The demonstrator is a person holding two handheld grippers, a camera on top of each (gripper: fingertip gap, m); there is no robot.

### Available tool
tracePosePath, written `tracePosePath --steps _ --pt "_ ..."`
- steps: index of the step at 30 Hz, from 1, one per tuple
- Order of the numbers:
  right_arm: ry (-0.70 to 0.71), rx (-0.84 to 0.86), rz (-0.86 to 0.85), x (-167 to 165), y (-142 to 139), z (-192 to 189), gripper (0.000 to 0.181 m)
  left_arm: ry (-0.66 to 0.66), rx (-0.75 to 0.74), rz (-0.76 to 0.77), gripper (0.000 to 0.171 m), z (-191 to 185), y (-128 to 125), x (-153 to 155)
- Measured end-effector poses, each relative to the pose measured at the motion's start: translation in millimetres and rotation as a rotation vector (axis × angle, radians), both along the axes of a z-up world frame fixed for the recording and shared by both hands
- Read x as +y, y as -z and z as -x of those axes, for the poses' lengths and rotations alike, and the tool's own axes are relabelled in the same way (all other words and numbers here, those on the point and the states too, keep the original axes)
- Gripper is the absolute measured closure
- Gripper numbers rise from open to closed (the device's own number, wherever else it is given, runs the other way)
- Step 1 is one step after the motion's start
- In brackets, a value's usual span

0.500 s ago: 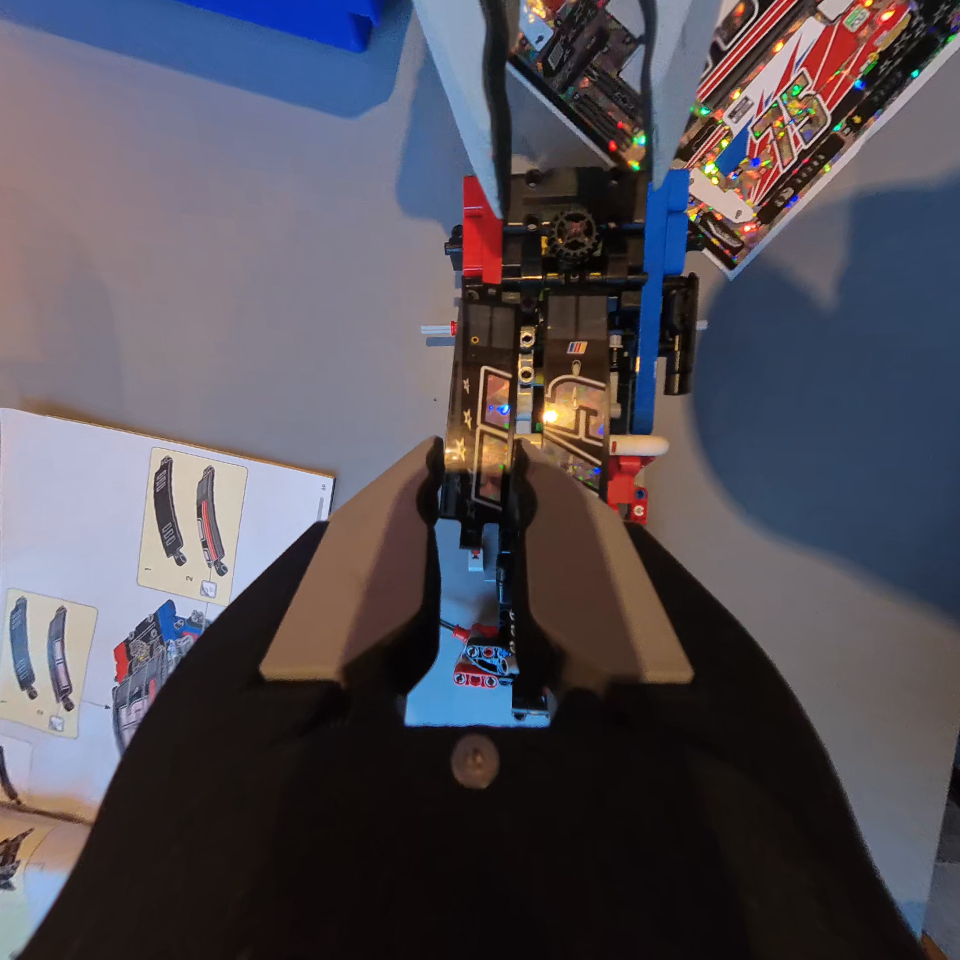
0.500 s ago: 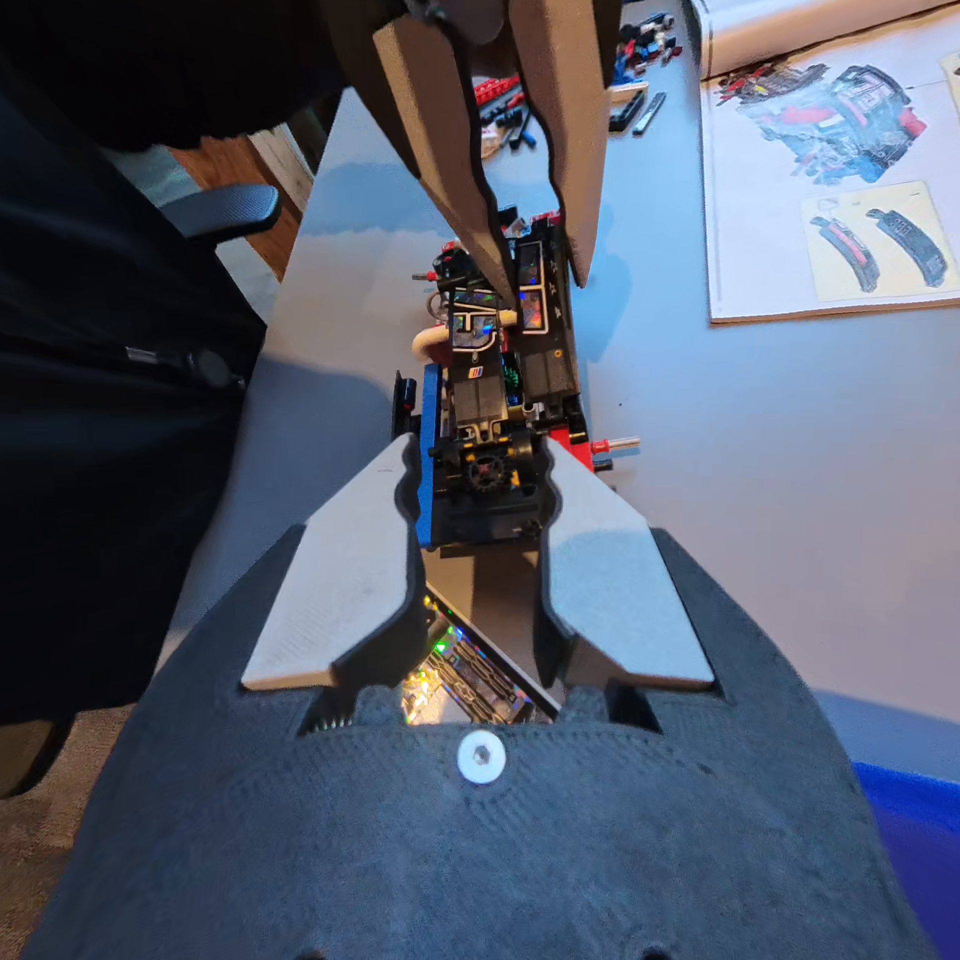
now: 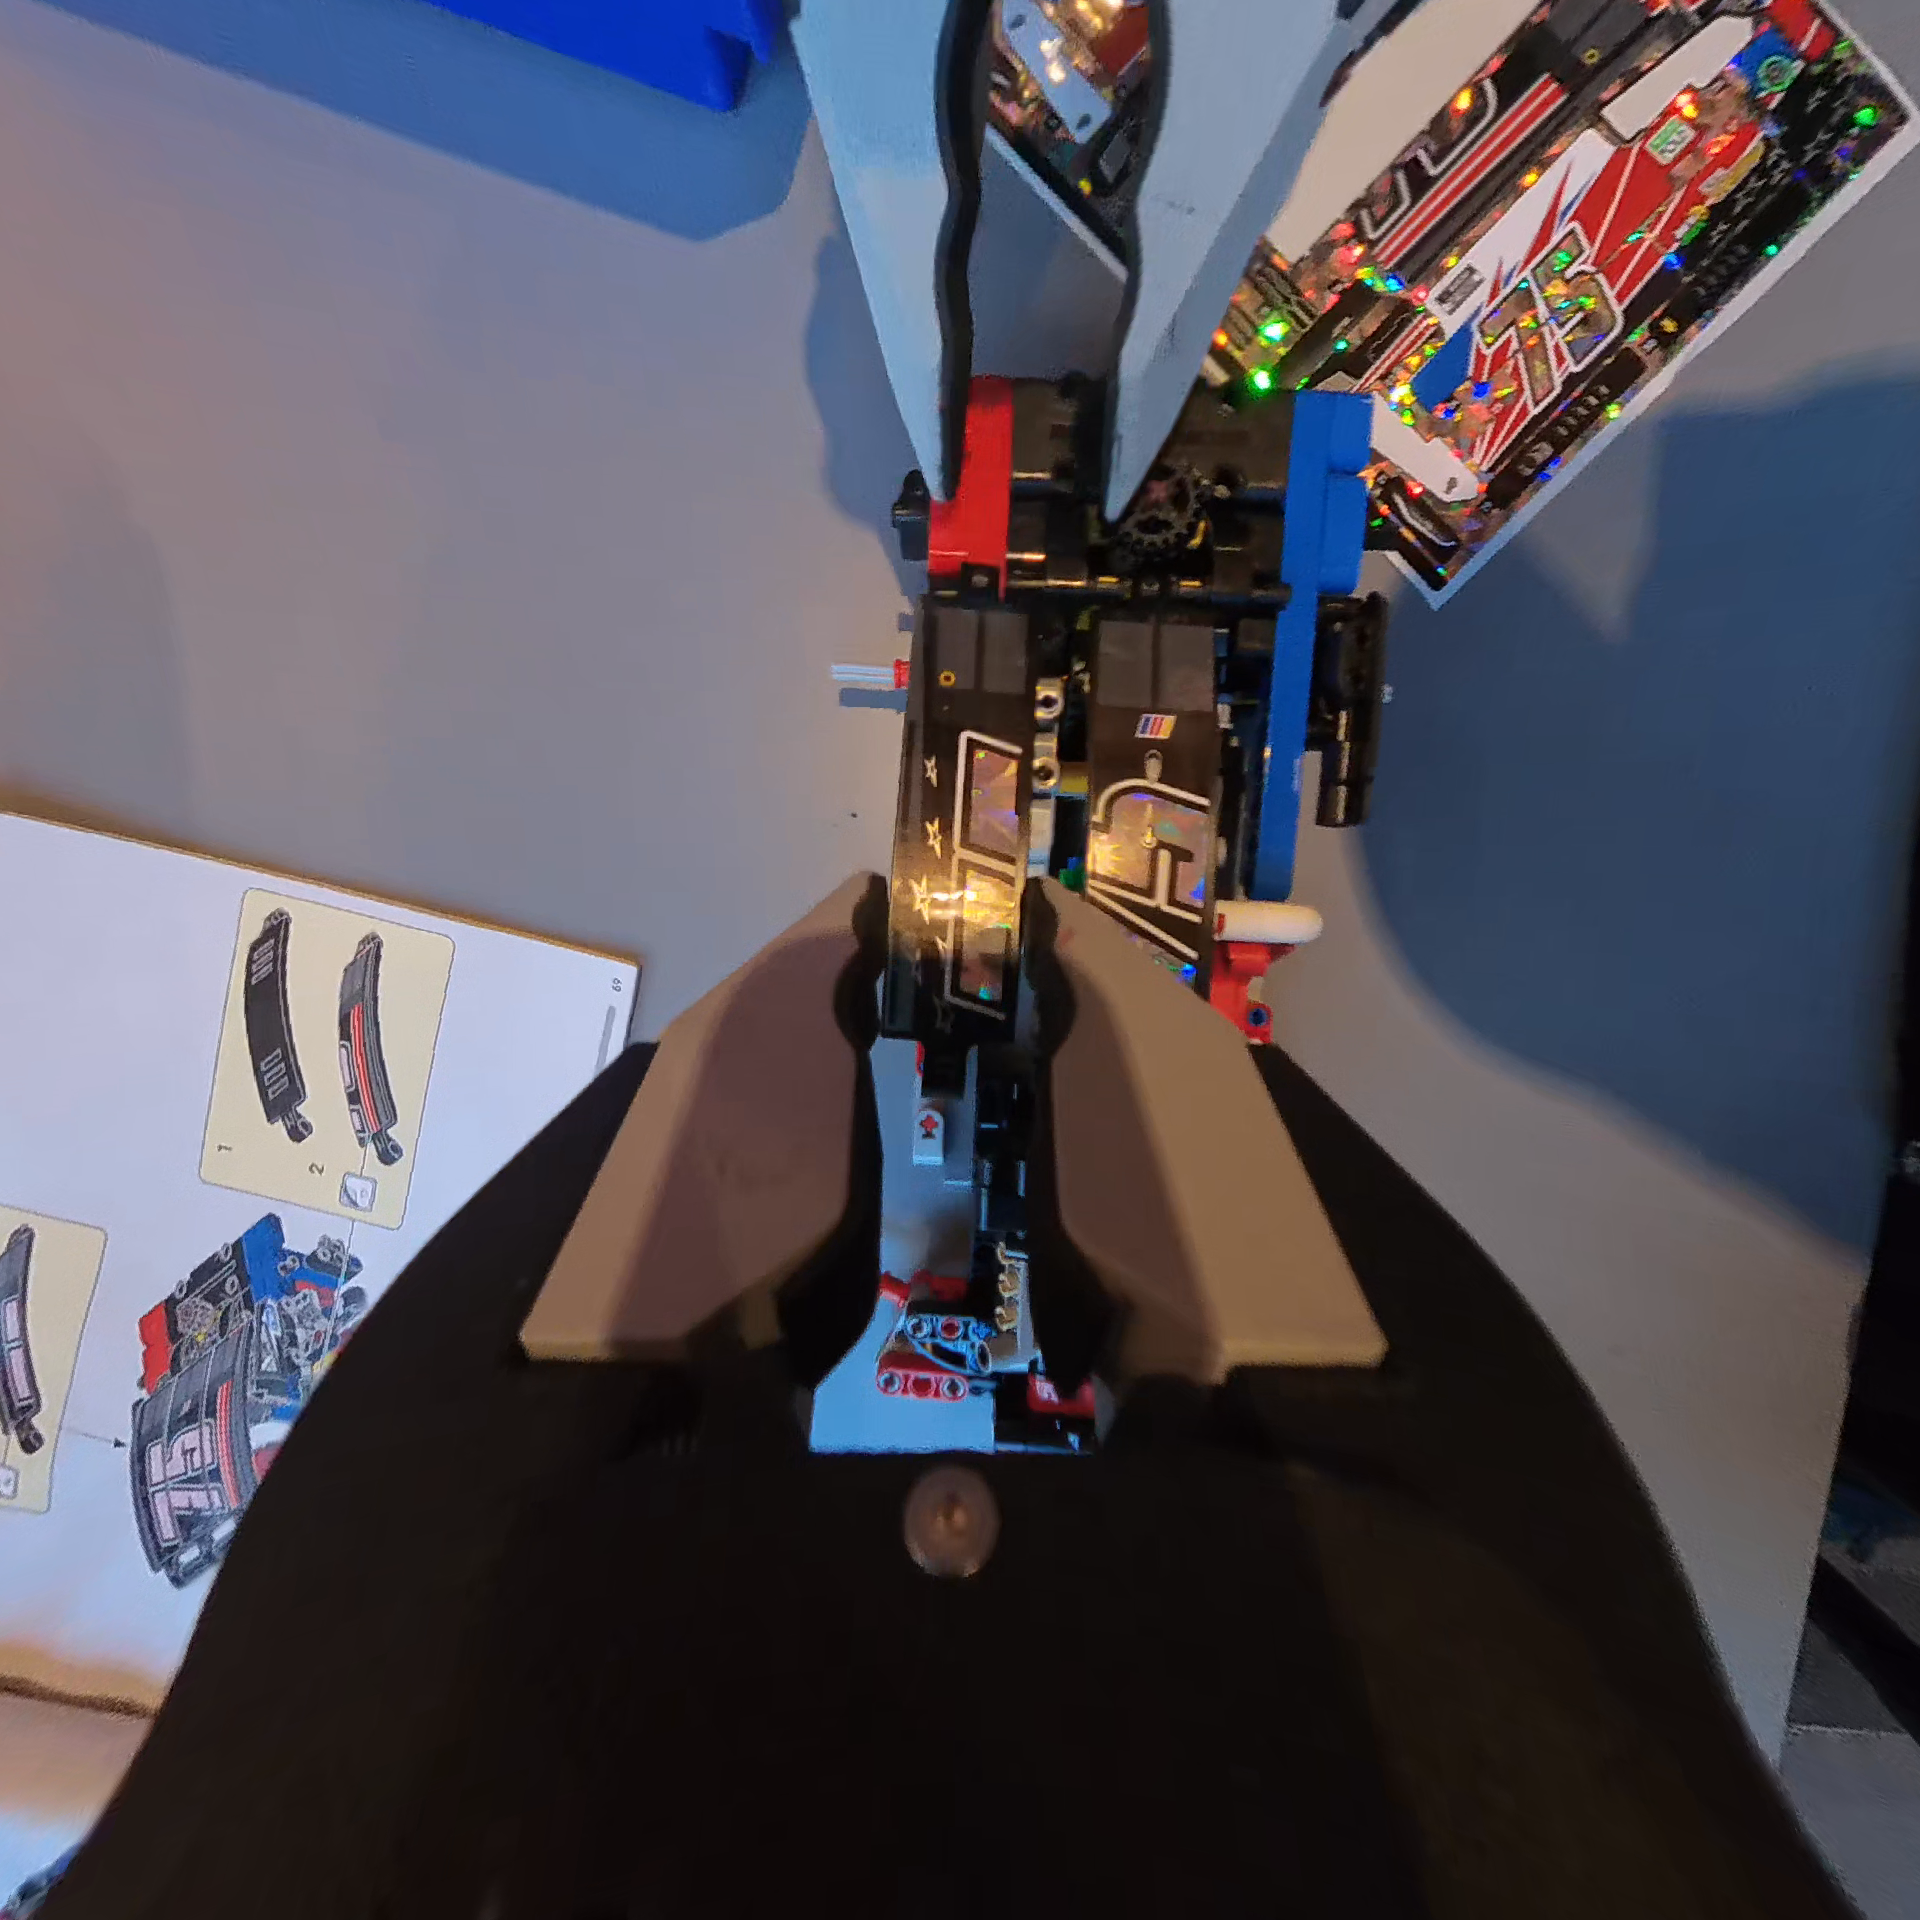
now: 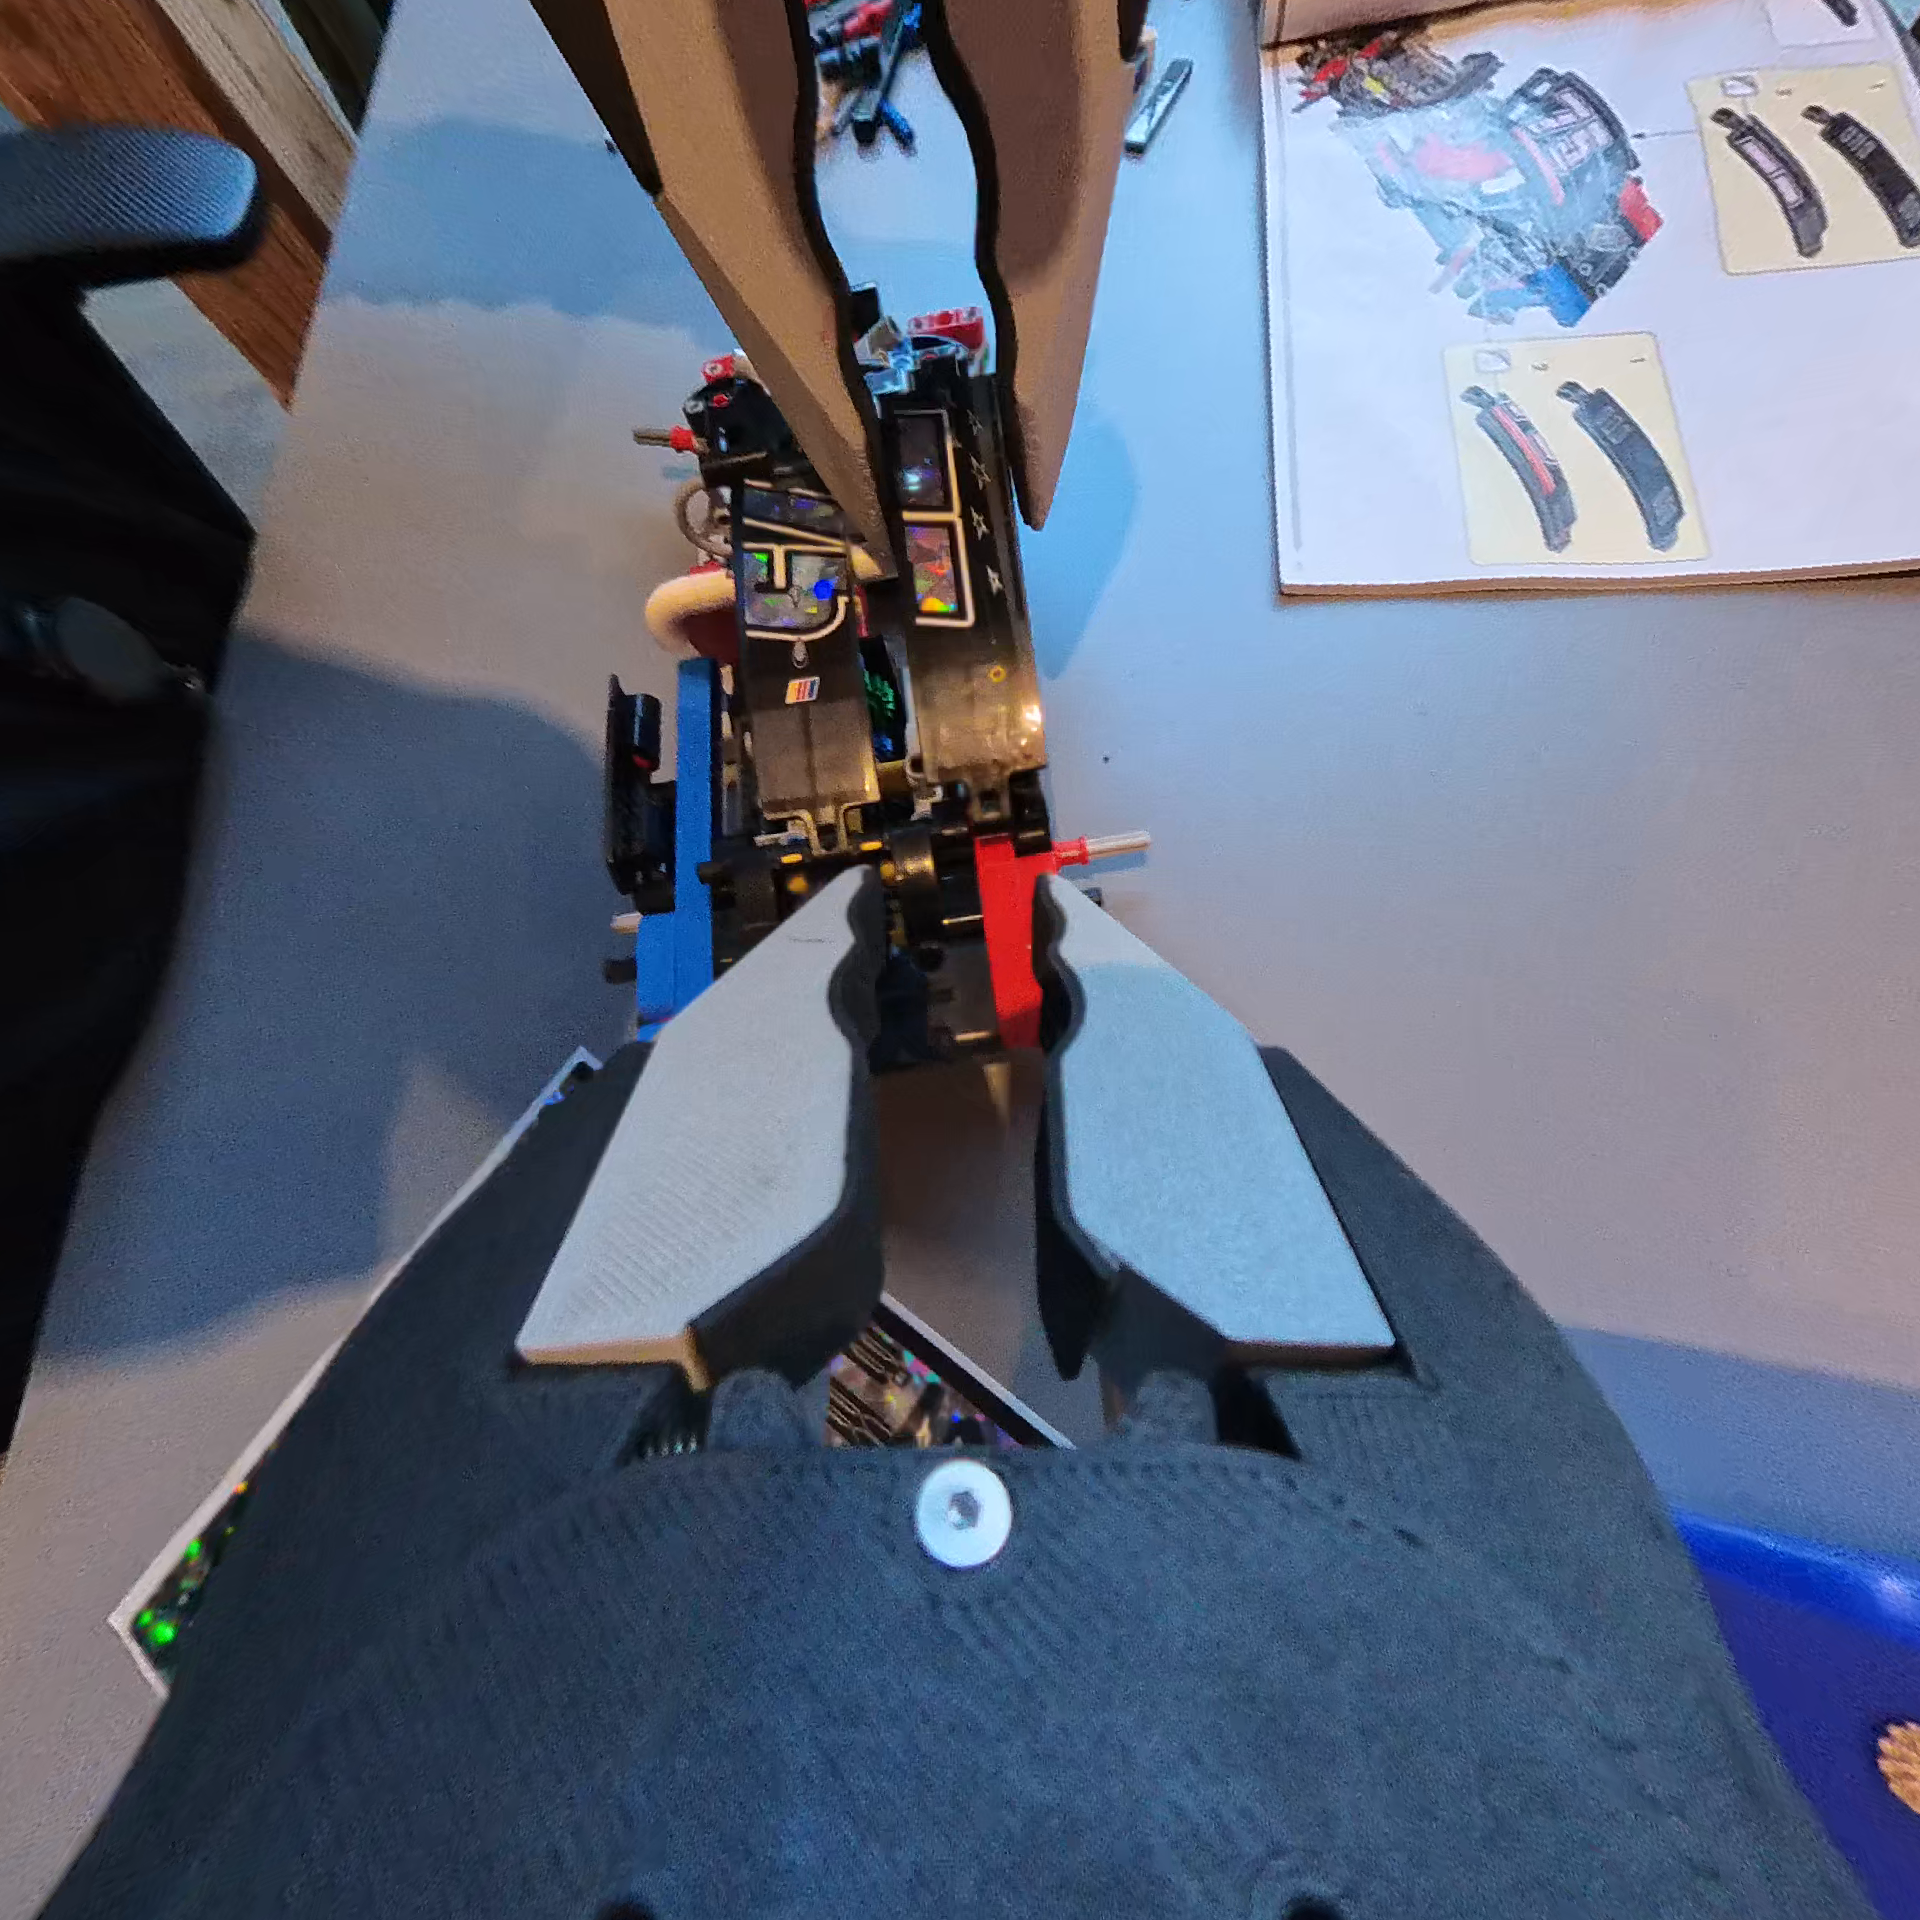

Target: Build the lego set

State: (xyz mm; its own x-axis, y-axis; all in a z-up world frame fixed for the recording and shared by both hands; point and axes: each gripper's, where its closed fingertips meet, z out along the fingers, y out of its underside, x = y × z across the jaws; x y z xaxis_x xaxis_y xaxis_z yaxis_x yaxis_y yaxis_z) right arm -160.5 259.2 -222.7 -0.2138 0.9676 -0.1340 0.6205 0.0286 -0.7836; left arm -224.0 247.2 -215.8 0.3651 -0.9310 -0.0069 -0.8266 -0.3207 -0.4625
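Now left tongs [image 3: 951, 914] clamp lego model [image 3: 1101, 727] black panel; right tongs [image 4: 951, 904] clamp red end.

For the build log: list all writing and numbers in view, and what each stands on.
Writing is not copied here; its bearers:
Instruction booklet: small printed numbers.
Sticker sheet: large figures, tiny labels unreadable.
Lego model, black panels: sticker figures, partly hidden.
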Motion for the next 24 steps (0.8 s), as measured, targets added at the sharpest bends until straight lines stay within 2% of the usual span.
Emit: tracePosePath --steps 8,19,24 --pt "-0.076 -0.070 -0.068 -1.9 4.9 5.1 0.157 -0.011 0.014 0.024 0.148 -1.5 0.5 -3.1" --pt "-0.165 -0.123 -0.073 -4.0 6.4 8.1 0.158 0.011 0.023 0.045 0.148 -1.6 1.7 -3.6" --pt "-0.152 -0.147 -0.079 -2.2 6.3 3.6 0.159 0.013 0.025 0.039 0.148 -2.0 1.8 -3.8"
